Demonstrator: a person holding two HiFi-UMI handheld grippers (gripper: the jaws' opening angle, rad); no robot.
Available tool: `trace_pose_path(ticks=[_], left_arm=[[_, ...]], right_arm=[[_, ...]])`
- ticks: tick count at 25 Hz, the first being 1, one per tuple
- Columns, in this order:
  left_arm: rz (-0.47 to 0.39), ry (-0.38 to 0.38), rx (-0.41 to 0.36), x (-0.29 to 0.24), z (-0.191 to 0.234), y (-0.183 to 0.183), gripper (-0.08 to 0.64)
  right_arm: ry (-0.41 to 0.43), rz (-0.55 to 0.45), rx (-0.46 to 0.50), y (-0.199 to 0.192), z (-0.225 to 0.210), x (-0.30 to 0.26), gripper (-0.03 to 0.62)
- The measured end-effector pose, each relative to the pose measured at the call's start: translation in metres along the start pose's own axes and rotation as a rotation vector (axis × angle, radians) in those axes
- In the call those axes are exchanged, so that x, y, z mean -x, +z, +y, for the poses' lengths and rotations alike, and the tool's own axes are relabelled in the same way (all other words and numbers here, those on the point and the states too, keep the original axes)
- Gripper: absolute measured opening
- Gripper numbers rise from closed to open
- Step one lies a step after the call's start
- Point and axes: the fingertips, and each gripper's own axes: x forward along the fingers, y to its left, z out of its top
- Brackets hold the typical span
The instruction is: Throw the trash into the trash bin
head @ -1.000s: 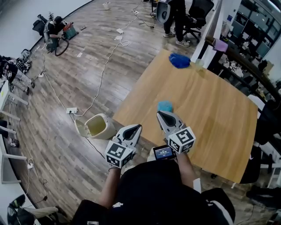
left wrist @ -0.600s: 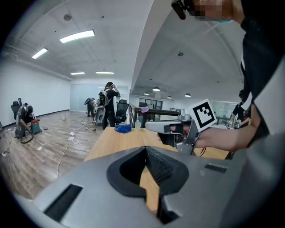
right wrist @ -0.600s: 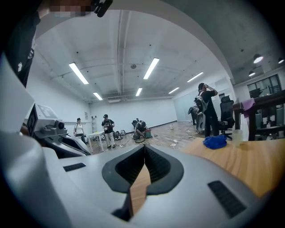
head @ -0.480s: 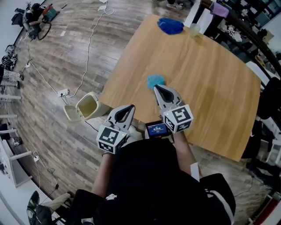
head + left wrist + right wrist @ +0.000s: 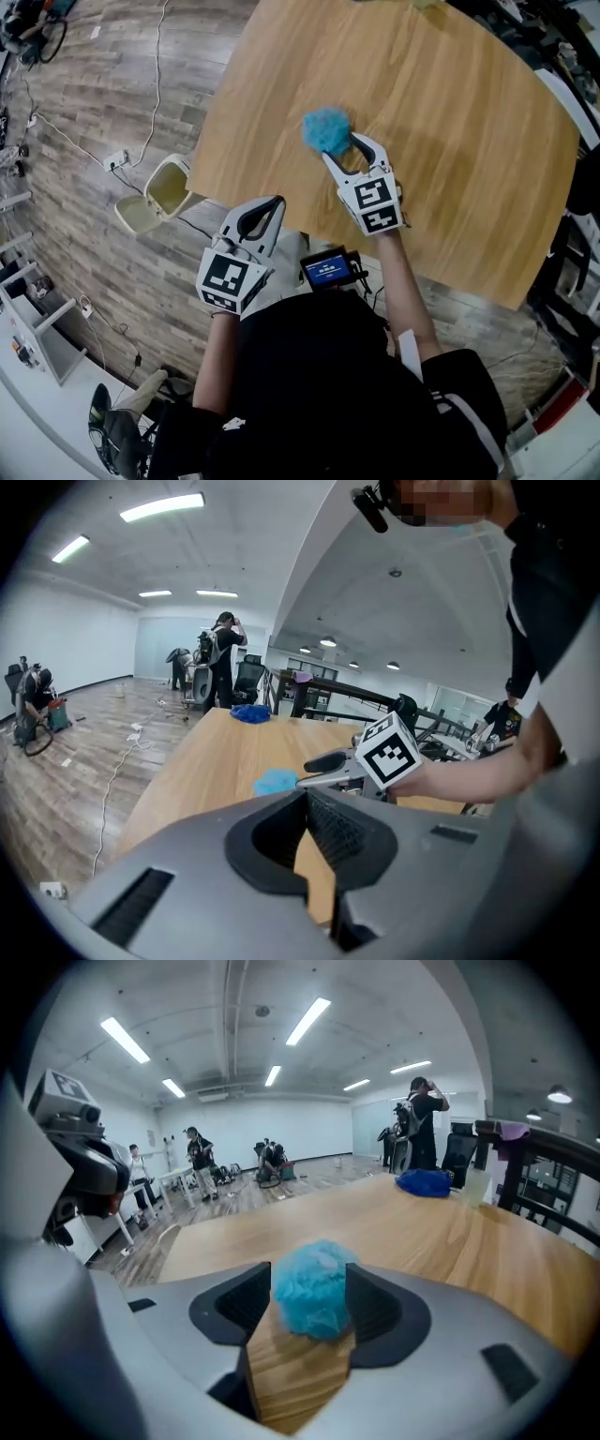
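Trash item, blue wad (image 5: 326, 129): on table (image 5: 450, 112), between right gripper (image 5: 345, 150) jaws just opened wide, ungripped; left gripper (image 5: 272, 204) closed, empty; floor bin (image 5: 159, 192) awaits; pickup and drop outstanding.

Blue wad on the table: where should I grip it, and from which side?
Grip the blue wad across its middle, coming from the near edge of the table. It looks soft, roundish and loose, so any width serves. The right gripper has just been opening its jaws, and the wad sits between them.
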Motion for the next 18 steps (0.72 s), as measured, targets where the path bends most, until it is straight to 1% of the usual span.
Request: trace_pose_path(ticks=[3, 6, 8, 9, 11, 13, 16, 18], left_arm=[[0.027, 0.011, 0.027, -0.014, 0.014, -0.02, 0.005], [0.046, 0.006, 0.07, -0.019, 0.019, -0.032, 0.005], [0.039, -0.005, 0.098, -0.021, 0.02, -0.033, 0.005], [0.033, -0.008, 0.106, -0.023, 0.021, -0.032, 0.005], [0.025, -0.008, 0.108, -0.026, 0.021, -0.029, 0.005], [0.024, -0.009, 0.106, -0.025, 0.02, -0.029, 0.005], [0.022, -0.011, 0.106, -0.021, 0.022, -0.03, 0.005], [0.012, -0.005, 0.103, -0.017, 0.028, -0.027, 0.005]], right_arm=[[-0.015, 0.056, 0.028, -0.022, -0.008, -0.029, 0.238], [-0.023, 0.106, 0.016, -0.038, -0.006, -0.039, 0.238], [-0.024, 0.131, 0.005, -0.045, -0.005, -0.042, 0.233], [-0.03, 0.137, 0.01, -0.047, -0.006, -0.043, 0.201], [-0.054, 0.138, 0.042, -0.047, -0.01, -0.041, 0.021], [-0.061, 0.129, 0.053, -0.044, -0.009, -0.037, 0.011], [-0.043, 0.106, 0.023, -0.037, -0.003, -0.034, 0.005], [-0.033, 0.093, 0.022, -0.029, 0.001, -0.037, 0.005]])
